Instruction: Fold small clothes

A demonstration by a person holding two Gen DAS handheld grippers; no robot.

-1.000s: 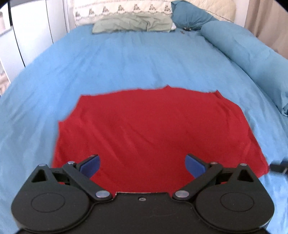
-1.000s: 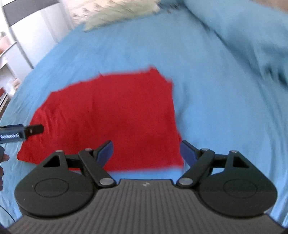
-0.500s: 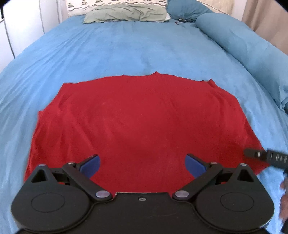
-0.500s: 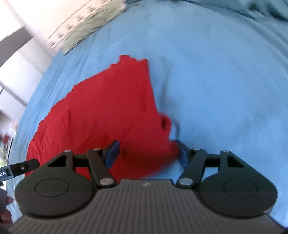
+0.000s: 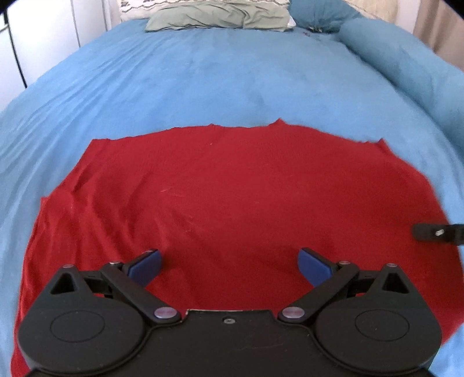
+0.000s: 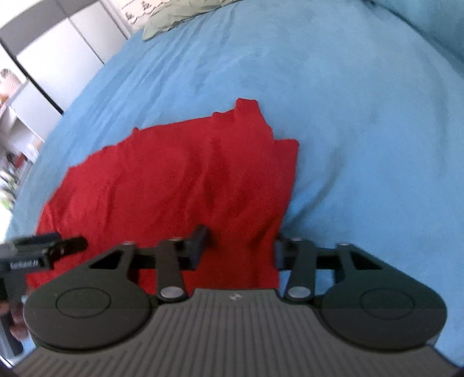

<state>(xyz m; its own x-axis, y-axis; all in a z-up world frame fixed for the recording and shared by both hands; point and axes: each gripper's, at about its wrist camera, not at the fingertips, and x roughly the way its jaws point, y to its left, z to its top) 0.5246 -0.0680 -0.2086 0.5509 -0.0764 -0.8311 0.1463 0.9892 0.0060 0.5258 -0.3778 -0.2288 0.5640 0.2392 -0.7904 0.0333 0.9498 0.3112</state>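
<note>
A blue bed [image 5: 232, 75] fills the room, pillows [image 5: 217, 14] at its head, a red cloth [image 5: 232, 197] spread flat on it. The left claw [image 5: 229, 265] hangs wide open over the cloth's near edge. The right claw [image 6: 240, 246], half closed, brackets a raised fold at the cloth's right edge; whether it pinches, I cannot tell.

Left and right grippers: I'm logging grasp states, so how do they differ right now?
The left gripper is spread wide, the right gripper narrower. The left one's fingers lie over the red garment mid-cloth; the right one's straddle its corner. Both are open, gripping nothing.
</note>
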